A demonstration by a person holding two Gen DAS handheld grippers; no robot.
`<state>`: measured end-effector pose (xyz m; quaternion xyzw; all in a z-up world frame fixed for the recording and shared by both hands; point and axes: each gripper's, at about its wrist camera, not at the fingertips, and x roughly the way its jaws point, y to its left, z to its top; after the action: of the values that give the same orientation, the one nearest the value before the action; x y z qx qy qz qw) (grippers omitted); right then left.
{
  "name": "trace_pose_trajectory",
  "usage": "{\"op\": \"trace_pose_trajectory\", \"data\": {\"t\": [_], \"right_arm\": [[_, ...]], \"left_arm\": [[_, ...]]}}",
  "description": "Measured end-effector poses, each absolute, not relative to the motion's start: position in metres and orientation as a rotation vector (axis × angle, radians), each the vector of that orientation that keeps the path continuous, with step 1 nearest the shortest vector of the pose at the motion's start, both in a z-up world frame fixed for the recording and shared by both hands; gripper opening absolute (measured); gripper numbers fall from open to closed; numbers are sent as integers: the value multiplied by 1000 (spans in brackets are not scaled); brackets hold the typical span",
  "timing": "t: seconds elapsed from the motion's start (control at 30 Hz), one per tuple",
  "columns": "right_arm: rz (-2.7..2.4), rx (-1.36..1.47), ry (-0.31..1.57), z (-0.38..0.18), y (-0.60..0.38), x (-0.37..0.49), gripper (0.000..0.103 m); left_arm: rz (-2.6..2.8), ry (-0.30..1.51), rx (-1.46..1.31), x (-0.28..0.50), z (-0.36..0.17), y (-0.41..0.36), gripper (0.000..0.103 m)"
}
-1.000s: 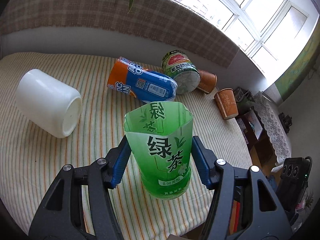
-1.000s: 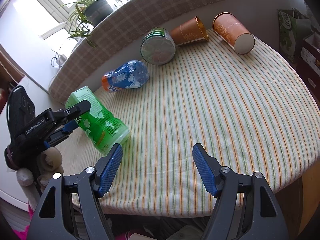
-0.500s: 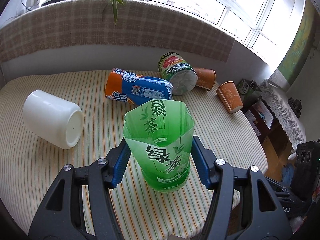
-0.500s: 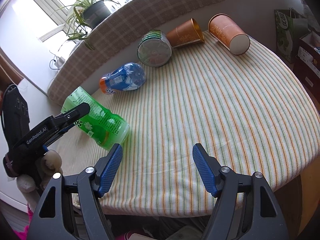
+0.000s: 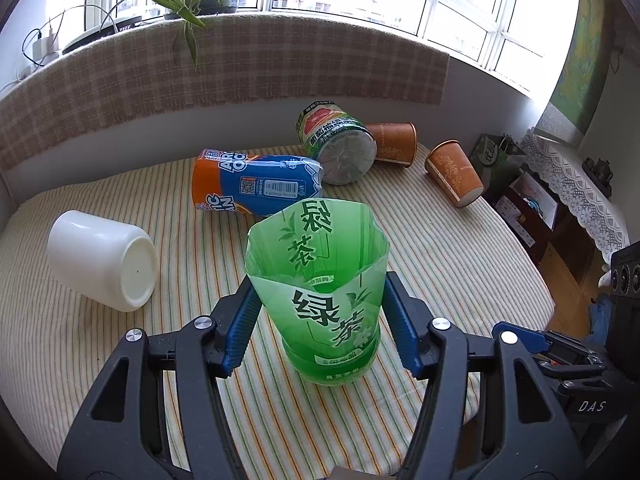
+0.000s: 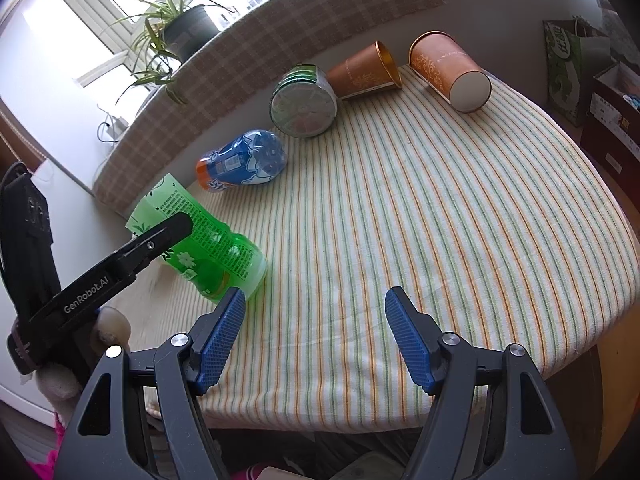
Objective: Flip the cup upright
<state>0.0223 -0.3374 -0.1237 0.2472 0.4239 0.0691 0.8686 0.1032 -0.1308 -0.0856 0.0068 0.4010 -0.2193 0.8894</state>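
The left tongs [image 5: 320,320] grip a translucent green plastic cup cut from a tea bottle [image 5: 324,300], one blue pad pressed on each side of its wall. The cup's open, ragged mouth faces up and its rounded base seems to meet the striped cloth of the bench [image 5: 460,264], near the front edge. In the right wrist view the same cup [image 6: 208,248] looks tilted, so it is probably not yet standing squarely. The right tongs [image 6: 316,336] hang open and empty above the front edge.

For this cup the flip appears nearly done; settling it flat and releasing remain. Farther back, every other cup lies on its side:
- a white plastic cup [image 5: 104,260] toward the left edge
- a blue and orange bottle cup [image 5: 252,188]
- a green can-like cup [image 5: 336,148]
- two brown paper cups [image 5: 394,142] [image 5: 454,178] toward the back right.
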Motion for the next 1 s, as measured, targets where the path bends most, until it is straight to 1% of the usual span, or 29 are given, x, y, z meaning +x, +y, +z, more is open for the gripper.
{"op": "trace_pose_trajectory", "data": {"t": [0.33,0.43,0.47,0.5,0.63,0.77,1.0], "right_arm": [[145,515,884,-123,-339,20,72],[143,515,883,-122,-340,19,72],[142,515,882,-122,-340,19,72],[142,514,881,-121,-340,19,72],[140,502,873,-119,-338,18,72],[141,488,866,-116,-335,18,72],[128,435,830,-107,-329,19,72]], "left_arm": [[-513,878,-23,100,-91,-133,63],[-531,887,-29,98,-92,-132,71],[-535,889,-31,97,-92,-131,77],[-542,890,-34,96,-92,-131,80],[-544,901,-40,93,-95,-128,81],[-546,917,-51,92,-99,-123,85],[-539,954,-50,81,-112,-109,85]]}}
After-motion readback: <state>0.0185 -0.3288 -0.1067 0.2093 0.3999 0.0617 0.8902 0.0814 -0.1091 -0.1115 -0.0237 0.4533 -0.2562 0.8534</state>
